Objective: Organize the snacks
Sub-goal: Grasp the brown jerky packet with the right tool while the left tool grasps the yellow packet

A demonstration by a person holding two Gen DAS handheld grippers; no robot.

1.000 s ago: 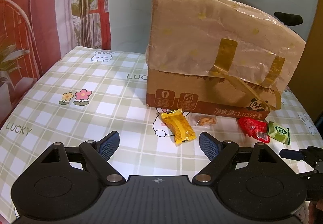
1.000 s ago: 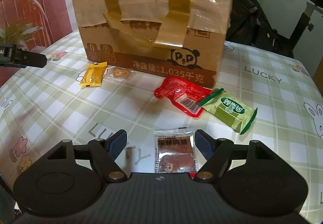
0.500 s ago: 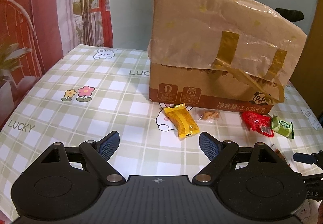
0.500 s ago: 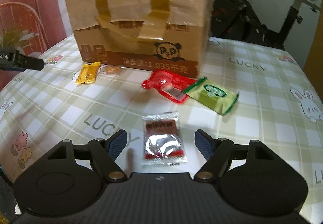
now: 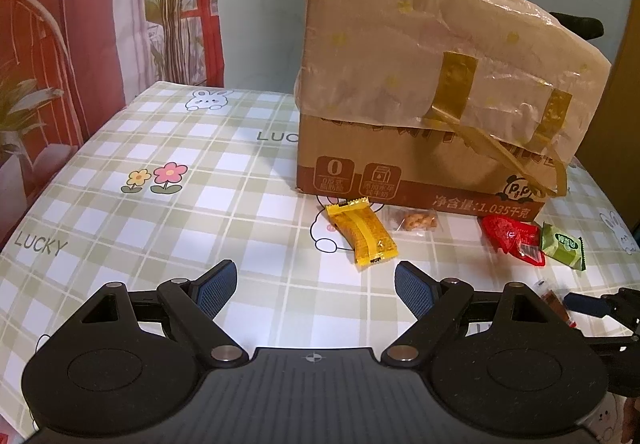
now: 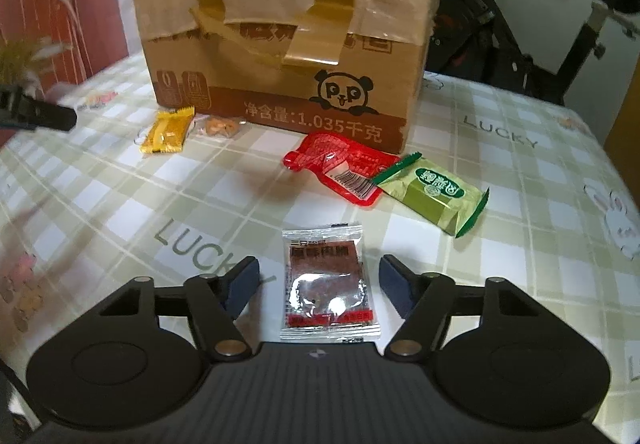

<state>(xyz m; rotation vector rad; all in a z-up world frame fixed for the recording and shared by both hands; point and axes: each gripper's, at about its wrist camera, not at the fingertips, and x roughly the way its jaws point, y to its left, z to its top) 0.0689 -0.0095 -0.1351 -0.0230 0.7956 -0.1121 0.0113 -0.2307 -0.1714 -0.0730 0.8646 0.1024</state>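
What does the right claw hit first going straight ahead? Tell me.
The right claw is open over the clear-edged brown jerky packet lying flat between its fingers. Beyond that, probably the red plastic pouch, then the taped cardboard box; depth is unclear.

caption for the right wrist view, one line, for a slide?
Open right gripper straddles a clear jerky packet on the checked tablecloth; red, green and yellow snacks lie before the taped cardboard box.

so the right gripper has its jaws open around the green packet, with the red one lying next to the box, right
Not quite. In the right wrist view the right gripper has its jaws open around the brown jerky packet, not the green packet, which lies farther ahead. The red packet does lie next to the box.
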